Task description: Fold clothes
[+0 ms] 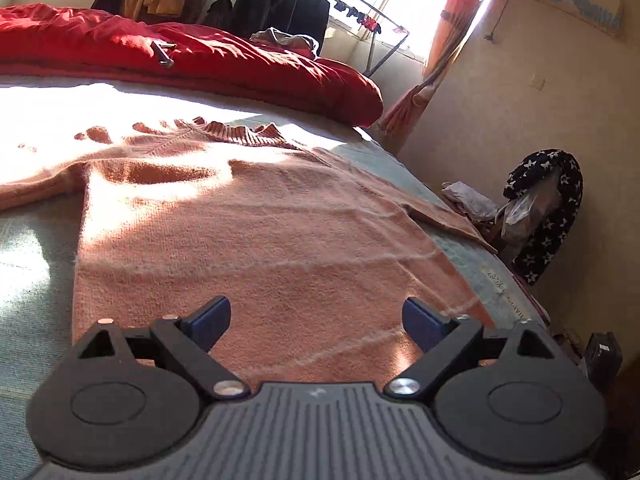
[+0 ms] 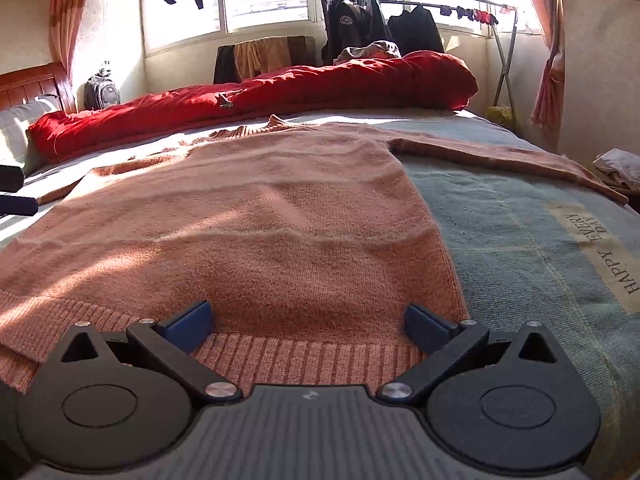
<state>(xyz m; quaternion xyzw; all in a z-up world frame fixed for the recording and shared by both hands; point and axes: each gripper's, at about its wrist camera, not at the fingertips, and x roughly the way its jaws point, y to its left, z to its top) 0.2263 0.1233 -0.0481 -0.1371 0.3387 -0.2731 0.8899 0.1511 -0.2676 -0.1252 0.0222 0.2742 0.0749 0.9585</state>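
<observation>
Sunlit bed (image 2: 520, 216) with a pale blue-grey cover fills both views, and a salmon-pink knitted sweater (image 2: 256, 216) lies flat on it, sleeves spread. Nearest, the left gripper (image 1: 316, 320) and right gripper (image 2: 308, 322) both hover spread wide and empty over the sweater's ribbed hem. Farther back lie a red duvet (image 2: 320, 84), then a clothes rack (image 2: 420, 4) before bright windows.

Each hand-held gripper, left (image 1: 316, 322) and right (image 2: 308, 326), looks alike: black linkage arms with silver screws, blue finger pads (image 1: 210, 318) at ten and two o'clock, and a ribbed grey body.
</observation>
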